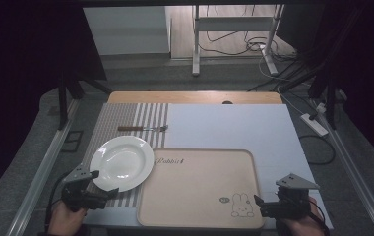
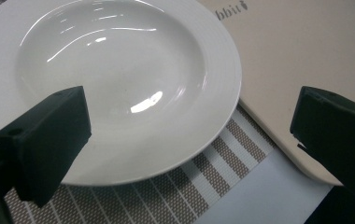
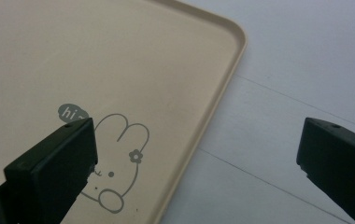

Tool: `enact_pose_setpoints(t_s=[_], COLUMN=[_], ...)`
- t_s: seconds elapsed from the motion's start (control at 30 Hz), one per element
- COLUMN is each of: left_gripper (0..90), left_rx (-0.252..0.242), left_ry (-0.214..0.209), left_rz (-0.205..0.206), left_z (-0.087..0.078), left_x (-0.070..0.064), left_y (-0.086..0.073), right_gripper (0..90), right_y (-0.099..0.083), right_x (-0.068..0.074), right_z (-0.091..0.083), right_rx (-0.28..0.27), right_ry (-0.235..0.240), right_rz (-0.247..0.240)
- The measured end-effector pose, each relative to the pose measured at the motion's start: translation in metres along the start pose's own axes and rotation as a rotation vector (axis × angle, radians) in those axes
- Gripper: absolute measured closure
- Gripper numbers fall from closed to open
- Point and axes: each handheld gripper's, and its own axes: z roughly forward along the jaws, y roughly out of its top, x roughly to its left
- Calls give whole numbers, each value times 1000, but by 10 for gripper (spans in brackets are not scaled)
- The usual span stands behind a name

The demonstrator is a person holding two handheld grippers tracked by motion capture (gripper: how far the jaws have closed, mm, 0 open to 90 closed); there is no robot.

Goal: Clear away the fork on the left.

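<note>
Left claw (image 1: 107, 183): lower left of the high view, a black two-jaw tool held in a hand (image 1: 67, 220); a grey three-cornered plate sits on top. In the left gripper view its blocky matte jaws stand wide apart with nothing between them, one over the near rim of the plate, the other over the tray's edge.
Right claw (image 1: 257, 203): lower right of the high view, held in the other hand (image 1: 300, 226), same grey plate on top. In the right gripper view its jaws are spread wide and hold nothing; one hangs over the rabbit drawing, the other over the white sheet.
Tray (image 1: 200, 167): lower centre of the high view, a beige rectangle with rounded corners and a low raised lip, smooth and matte. A line-drawn rabbit (image 3: 119, 154) with a small flower and a grey "hi" bubble is printed near its lower right corner; script lettering runs along its upper left.
Plate (image 1: 122, 162): left of centre, round, white, glossy ceramic with a deep well and faint rings on the broad rim. It rests on the placemat, just beside the tray's left edge.
Placemat (image 1: 107, 125): left part of the table, woven, with grey-brown and white stripes.
Fork (image 1: 143, 128): above the plate, lying crosswise on the placemat; dark handle, metal tines pointing right.
Table (image 1: 195, 97): covered by a pale white sheet (image 1: 234, 125); a wooden edge shows along the far side.
</note>
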Motion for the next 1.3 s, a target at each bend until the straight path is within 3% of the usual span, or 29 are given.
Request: enact_pose_setpoints(t_s=[0.73, 1.3], left_gripper=[0, 0], left_rx=[58, 72], left_ry=[-20, -25], left_rz=[15, 23], left_z=[38, 71], left_x=[14, 35], left_y=[30, 64], right_gripper=[0, 0], right_y=[0, 0], right_x=[1, 2], right_z=[0, 1], right_rx=[8, 12], right_ry=[5, 6], right_rz=[-13, -16])
